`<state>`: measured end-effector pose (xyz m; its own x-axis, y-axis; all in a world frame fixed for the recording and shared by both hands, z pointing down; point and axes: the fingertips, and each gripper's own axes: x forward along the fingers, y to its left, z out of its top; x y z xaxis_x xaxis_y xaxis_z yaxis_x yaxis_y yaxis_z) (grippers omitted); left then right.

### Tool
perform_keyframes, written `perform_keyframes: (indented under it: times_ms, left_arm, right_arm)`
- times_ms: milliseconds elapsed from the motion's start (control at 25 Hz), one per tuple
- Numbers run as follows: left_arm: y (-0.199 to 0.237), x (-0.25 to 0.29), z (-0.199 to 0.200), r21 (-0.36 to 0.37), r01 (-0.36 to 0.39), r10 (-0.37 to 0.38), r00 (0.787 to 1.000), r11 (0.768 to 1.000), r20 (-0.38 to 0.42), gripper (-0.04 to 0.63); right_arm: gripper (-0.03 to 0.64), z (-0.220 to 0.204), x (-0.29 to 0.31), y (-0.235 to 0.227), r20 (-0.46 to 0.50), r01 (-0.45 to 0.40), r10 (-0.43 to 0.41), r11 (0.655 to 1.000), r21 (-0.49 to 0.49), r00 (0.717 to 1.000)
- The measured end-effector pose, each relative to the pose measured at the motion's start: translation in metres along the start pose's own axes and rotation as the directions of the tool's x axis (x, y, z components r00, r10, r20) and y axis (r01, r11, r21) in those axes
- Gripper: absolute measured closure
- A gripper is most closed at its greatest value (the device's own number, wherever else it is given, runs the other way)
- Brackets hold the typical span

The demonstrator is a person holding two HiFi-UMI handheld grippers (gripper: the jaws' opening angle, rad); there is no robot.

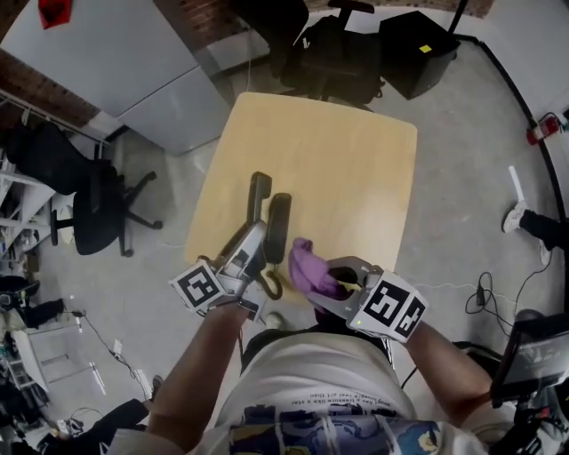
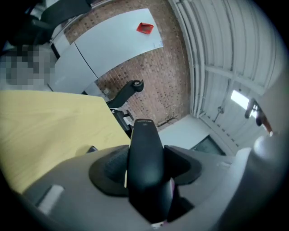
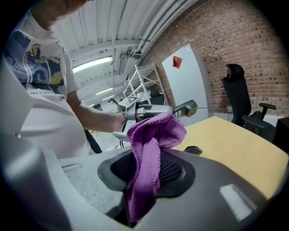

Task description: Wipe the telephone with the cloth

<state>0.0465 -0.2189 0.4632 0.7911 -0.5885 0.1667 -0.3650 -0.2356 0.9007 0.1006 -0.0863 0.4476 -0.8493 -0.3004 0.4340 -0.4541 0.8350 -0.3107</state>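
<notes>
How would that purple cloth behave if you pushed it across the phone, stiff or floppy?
Probably floppy: the purple cloth slumps in soft folds from the right gripper shut on it. Likely light, since one pinch holds it up. Its fuzzy weave should drag rather than slip.

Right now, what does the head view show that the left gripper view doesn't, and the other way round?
Only the head view: the right gripper shut on the purple cloth, the coiled cord by the table edge, and the person's forearms.
Only the left gripper view: a close look at the left gripper, its jaws closed on the black handset, plus a ribbed white surface behind.
Both: the yellow table and the white panel with a red item.
</notes>
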Motion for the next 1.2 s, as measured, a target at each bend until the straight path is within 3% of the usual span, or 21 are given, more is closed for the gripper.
perform_keyframes:
  times_ms: [120,320,480,640,1000,1200]
  left_arm:
    - [0.038,0.002,-0.006,0.181,-0.151,0.16,0.986,0.972,-0.035,0.342]
    - [0.089,0.009,-0.024,0.423,-0.33,0.39,0.918,0.844,-0.063,0.342]
    - [0.112,0.014,-0.04,0.572,-0.376,0.503,0.861,0.729,-0.074,0.341]
    - [0.128,0.023,-0.049,0.67,-0.37,0.559,0.825,0.644,-0.081,0.341]
    - [0.149,0.04,-0.065,0.757,-0.382,0.64,0.766,0.53,-0.06,0.341]
    - [0.152,0.041,-0.066,0.78,-0.384,0.661,0.748,0.495,-0.052,0.337]
  right_arm:
    - [0.511,-0.004,-0.013,-0.024,0.024,0.061,-0.062,0.997,0.039,0.998]
    - [0.511,-0.016,-0.032,-0.053,0.034,0.133,-0.136,0.988,0.08,0.99]
    - [0.511,-0.027,-0.04,-0.058,0.026,0.139,-0.143,0.984,0.115,0.989]
    - [0.511,-0.034,-0.043,-0.059,0.019,0.139,-0.143,0.981,0.136,0.99]
    - [0.511,-0.04,-0.049,-0.067,0.012,0.14,-0.143,0.979,0.149,0.99]
    - [0.511,-0.037,-0.047,-0.069,0.009,0.142,-0.145,0.978,0.152,0.989]
